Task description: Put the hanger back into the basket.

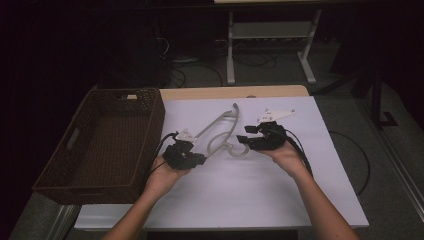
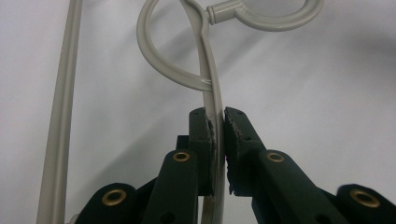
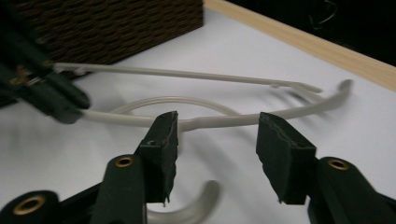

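The left tongs [image 2: 218, 135] gripped the hanger [image 2: 205, 70]; the right tongs [image 3: 217, 140] stood open astride its bar.

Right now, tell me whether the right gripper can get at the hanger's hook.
Probably yes. The right gripper has its jaws open beside the hanger, its hook just below them on bare table; the left gripper grips farther along.

Left tongs [image 2: 218, 128] and right tongs [image 3: 215, 144]: black linked arms with brass-coloured pivot rivets and roughened, worn pads. Each unit carried a pale three-cornered top plate and a trailing black cable. Forearms were bare, no sleeves visible.
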Demonstrator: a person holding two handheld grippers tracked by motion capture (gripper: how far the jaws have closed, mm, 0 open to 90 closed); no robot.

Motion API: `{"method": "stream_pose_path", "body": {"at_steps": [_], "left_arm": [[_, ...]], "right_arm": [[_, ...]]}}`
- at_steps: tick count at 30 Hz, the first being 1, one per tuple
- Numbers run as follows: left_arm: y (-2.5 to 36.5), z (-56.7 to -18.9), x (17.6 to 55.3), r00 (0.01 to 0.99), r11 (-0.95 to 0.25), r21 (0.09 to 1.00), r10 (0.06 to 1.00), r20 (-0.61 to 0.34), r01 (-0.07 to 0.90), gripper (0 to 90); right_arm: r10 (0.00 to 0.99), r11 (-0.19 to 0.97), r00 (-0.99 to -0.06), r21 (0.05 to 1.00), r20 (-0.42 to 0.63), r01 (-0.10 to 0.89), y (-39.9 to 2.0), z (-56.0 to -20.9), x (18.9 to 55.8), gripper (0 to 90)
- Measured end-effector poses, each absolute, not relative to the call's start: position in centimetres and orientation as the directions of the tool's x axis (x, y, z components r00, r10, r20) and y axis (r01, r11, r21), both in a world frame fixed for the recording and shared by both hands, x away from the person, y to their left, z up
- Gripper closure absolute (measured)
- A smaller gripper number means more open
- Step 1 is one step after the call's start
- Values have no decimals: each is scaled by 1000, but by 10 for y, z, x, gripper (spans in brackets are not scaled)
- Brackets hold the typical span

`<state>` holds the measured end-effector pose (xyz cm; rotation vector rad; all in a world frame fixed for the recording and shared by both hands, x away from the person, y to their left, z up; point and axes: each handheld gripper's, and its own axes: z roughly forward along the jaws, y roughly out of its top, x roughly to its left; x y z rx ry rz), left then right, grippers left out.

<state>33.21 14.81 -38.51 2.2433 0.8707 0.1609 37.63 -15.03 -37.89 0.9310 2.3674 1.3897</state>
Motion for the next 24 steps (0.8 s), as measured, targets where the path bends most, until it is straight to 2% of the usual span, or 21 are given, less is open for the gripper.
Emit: {"method": "stream_pose_path", "body": {"at_steps": [5,14,20,24], "left_arm": [[149,-384,333,764,-518,659,630,-137,545,826],[150,-384,333,762,-513,661,633,-140,548,826],[151,-384,333,758,-505,662,636,-149,554,826],[151,-384,333,758,-505,662,635,-149,554,826]], "right_arm": [[661,313,-738,844,135,435,-167,-383,382,501],[610,305,-772,847,176,434,-183,-381,366,486],[540,338,-825,855,167,394,-178,-379,352,429],[534,337,-823,845,192,416,-175,-386,355,381]]}}
